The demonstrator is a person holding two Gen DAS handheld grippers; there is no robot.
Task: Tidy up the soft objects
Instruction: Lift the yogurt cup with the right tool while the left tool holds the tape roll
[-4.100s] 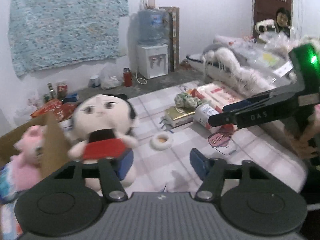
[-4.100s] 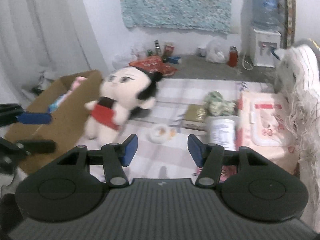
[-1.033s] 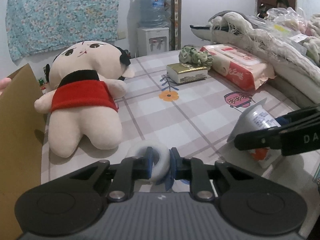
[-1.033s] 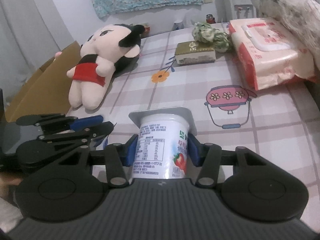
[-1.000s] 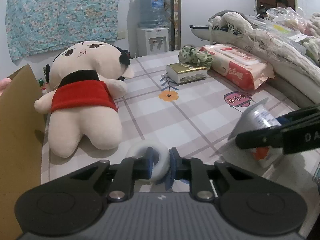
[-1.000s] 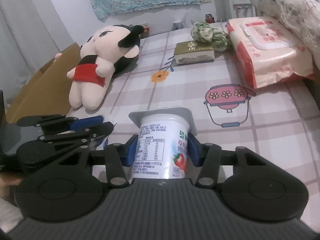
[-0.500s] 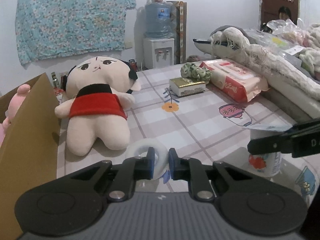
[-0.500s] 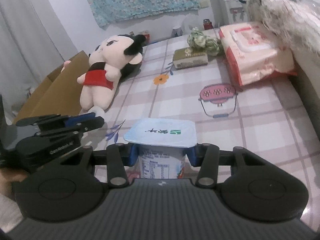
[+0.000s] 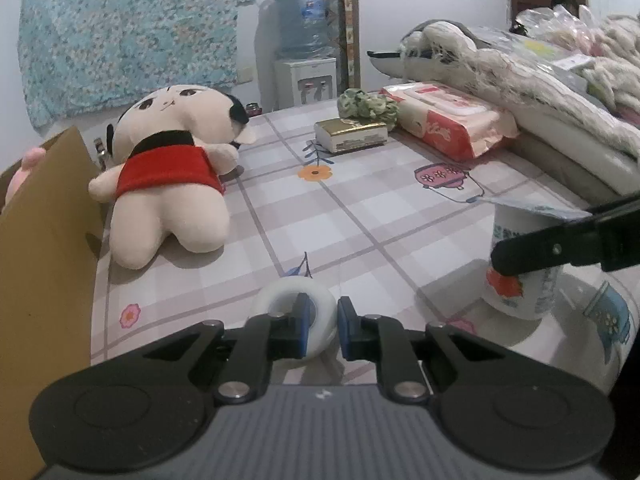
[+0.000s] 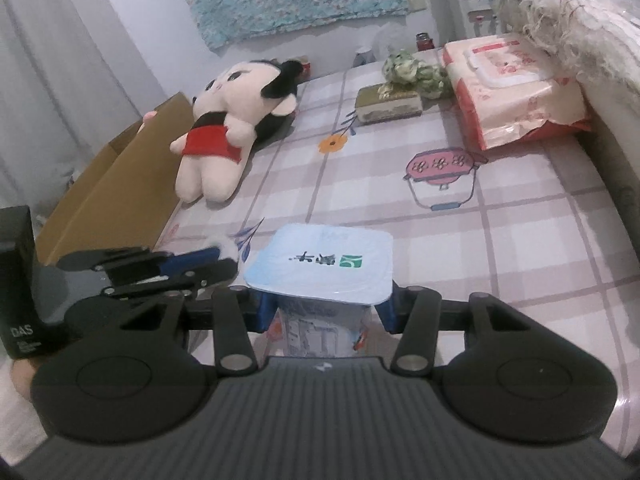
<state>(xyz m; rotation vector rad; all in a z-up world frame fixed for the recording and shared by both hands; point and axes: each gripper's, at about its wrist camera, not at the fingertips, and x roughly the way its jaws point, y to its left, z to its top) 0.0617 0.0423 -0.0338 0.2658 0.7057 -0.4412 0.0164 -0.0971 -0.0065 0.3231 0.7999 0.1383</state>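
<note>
Left wrist view: the left gripper [image 9: 322, 330] angles down at lower centre, clenched on a smooth white ring [image 9: 298, 306] whose near part its fingers hide. The plush doll [image 9: 172, 178] lies at centre left beside a cardboard box [image 9: 48, 216].

Right wrist view: the right gripper [image 10: 326, 308] at lower centre has just widened slightly, yet grasps the yogurt cup [image 10: 320, 272]; the foil lid hides most of the cup's body. The doll lies upper left.
</note>
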